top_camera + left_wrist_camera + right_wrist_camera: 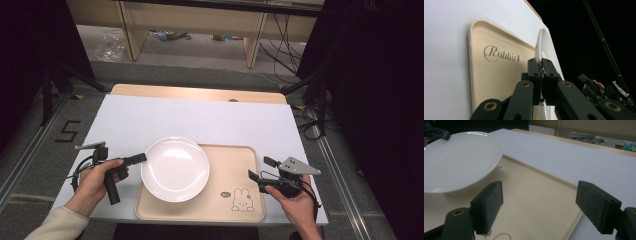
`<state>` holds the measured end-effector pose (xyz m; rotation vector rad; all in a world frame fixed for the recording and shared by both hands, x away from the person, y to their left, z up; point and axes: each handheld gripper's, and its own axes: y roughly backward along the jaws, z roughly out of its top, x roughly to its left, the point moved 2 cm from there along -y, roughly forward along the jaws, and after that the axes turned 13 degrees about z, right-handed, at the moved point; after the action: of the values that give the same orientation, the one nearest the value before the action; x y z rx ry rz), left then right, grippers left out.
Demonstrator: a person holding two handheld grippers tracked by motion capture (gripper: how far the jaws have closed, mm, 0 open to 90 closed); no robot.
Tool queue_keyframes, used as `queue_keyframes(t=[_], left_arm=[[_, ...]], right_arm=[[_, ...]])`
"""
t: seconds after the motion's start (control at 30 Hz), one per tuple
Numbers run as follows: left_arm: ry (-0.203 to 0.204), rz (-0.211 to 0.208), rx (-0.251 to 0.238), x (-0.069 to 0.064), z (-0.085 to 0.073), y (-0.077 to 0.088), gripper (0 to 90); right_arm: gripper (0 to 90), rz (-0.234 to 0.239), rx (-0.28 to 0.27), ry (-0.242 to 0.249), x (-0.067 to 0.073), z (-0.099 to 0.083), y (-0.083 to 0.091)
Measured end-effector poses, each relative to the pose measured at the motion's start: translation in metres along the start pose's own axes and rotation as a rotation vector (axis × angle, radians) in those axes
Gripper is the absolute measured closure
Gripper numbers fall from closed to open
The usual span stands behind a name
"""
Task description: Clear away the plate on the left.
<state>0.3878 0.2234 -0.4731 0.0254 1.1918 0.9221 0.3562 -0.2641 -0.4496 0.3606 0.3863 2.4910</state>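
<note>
A white round plate point(175, 168) hangs over the left half of a beige tray point(227, 165) with a rabbit drawing. My left gripper point(142, 158) is shut on the plate's left rim. In the left gripper view its jaws pinch the thin white plate point(541, 42) edge, my left gripper point(542, 68) closed tight, with the tray point(496, 77) and its "Rabbit" lettering beyond. My right gripper point(259, 170) stands open at the tray's right edge, nothing between its pads. The right gripper view looks along my right gripper point(540, 207) over the tray point(534, 195) toward the plate point(456, 160), which is lifted off the tray.
The tray lies on a white tabletop point(200, 117) with a wooden strip along the far edge. A wooden desk point(195, 25) and cables stand on the floor beyond. Dark curtains flank both sides.
</note>
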Motion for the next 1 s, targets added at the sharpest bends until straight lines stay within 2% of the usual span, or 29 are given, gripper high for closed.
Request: queue_keyframes(t=[0.57,0.67,0.8,0.9,1.0], left_arm=[[-0.016,0.000,0.026,-0.006,-0.004,-0.010,86.5],[-0.037,0.024,0.028,-0.006,-0.004,-0.012,86.9],[-0.016,0.032,0.039,-0.002,-0.005,-0.016,87.2],[-0.028,0.032,0.039,-0.002,-0.004,-0.016,87.3],[-0.021,0.038,0.034,-0.003,-0.005,-0.017,87.3]], right_arm=[[22.8,0.000,-0.001,0.000,0.000,0.000,0.000],[22.8,0.002,0.000,0.001,0.000,0.000,0.000],[22.8,0.001,0.001,0.002,0.000,0.000,0.000],[22.7,0.000,0.001,0.001,0.000,0.000,0.000],[22.8,0.003,0.001,0.000,0.000,0.000,0.000]])
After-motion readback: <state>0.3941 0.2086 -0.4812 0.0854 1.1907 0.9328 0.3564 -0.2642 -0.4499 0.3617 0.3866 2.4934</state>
